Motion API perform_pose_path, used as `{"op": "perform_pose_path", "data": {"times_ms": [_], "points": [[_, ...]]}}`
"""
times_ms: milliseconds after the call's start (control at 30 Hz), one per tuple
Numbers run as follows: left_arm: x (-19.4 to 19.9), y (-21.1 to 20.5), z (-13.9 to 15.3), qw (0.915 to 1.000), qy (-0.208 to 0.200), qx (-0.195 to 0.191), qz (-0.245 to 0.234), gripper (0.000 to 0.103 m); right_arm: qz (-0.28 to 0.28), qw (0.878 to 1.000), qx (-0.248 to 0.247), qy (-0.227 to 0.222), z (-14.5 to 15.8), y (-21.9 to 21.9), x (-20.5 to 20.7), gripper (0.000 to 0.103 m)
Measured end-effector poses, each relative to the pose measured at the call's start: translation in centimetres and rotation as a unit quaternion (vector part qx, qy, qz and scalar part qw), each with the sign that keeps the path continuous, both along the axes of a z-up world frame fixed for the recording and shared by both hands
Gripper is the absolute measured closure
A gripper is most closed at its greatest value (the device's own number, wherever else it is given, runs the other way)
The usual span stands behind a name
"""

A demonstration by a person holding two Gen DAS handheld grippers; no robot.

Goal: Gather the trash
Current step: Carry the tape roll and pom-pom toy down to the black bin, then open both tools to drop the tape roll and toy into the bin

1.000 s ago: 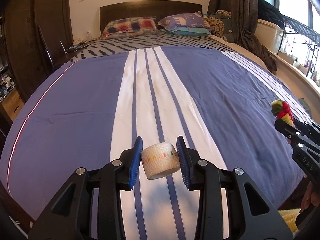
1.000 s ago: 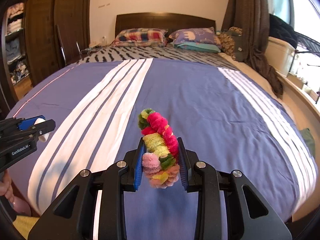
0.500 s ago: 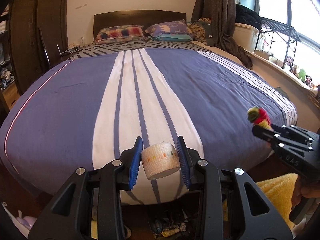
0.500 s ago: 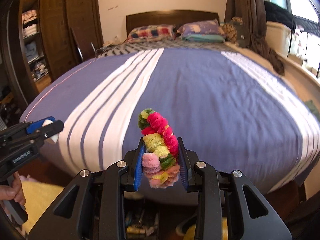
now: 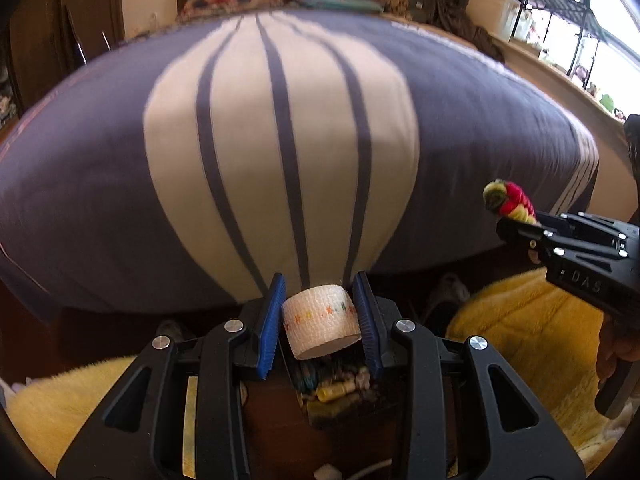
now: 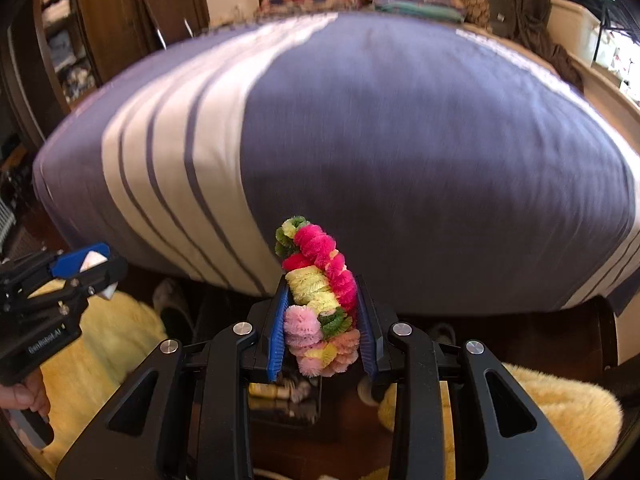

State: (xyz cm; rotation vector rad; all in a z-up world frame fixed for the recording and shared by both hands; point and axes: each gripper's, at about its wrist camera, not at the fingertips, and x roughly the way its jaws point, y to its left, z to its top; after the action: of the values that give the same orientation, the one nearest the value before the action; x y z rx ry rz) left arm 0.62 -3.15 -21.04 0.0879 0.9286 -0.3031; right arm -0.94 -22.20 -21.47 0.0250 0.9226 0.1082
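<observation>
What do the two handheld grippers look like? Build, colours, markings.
The left gripper and right gripper match: black plastic scissor-link frames, round silver pivot bolts, blue ribbed pads on the fingers. White lettering on the side bodies: "GenRobot.AI" on the left, "DAS" on the right. No cables visible. Bare hands grip the handles; no sleeves visible.

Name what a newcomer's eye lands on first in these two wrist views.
First the bright pink, yellow and green pipe-cleaner wreath, pinched upright in the right claw at the foot of the bed. Next the white bandage roll clamped in the left claw. Behind both, the purple bedspread with its broad white stripes fills the frame.
</observation>
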Motion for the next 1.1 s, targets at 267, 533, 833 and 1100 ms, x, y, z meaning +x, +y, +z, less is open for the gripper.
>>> {"op": "perform_pose_path", "data": {"times_ms": [267, 533, 833, 1100], "points": [[0.9, -0.3, -7.0, 0.9959, 0.09, -0.001, -0.009, 0.07, 0.008, 0.997, 0.003, 0.071, -5.5, 1.4, 1.5, 0.072], [1.7, 0.0, -11.7, 0.9861, 0.165, -0.003, -0.018, 0.07, 0.027, 0.987, 0.036, 0.156, -10.6, 2.6, 3.6, 0.072], [2.1, -0.8, -15.2, 0.974, 0.224, -0.005, -0.035, 0.069, 0.036, 0.979, 0.046, 0.197, -13.6, 3.1, 4.5, 0.07], [2.8, -0.6, -15.2, 0.9735, 0.227, 0.004, -0.022, 0.049, 0.031, 0.976, 0.059, 0.205, -13.6, 3.0, 5.4, 0.053]]}}
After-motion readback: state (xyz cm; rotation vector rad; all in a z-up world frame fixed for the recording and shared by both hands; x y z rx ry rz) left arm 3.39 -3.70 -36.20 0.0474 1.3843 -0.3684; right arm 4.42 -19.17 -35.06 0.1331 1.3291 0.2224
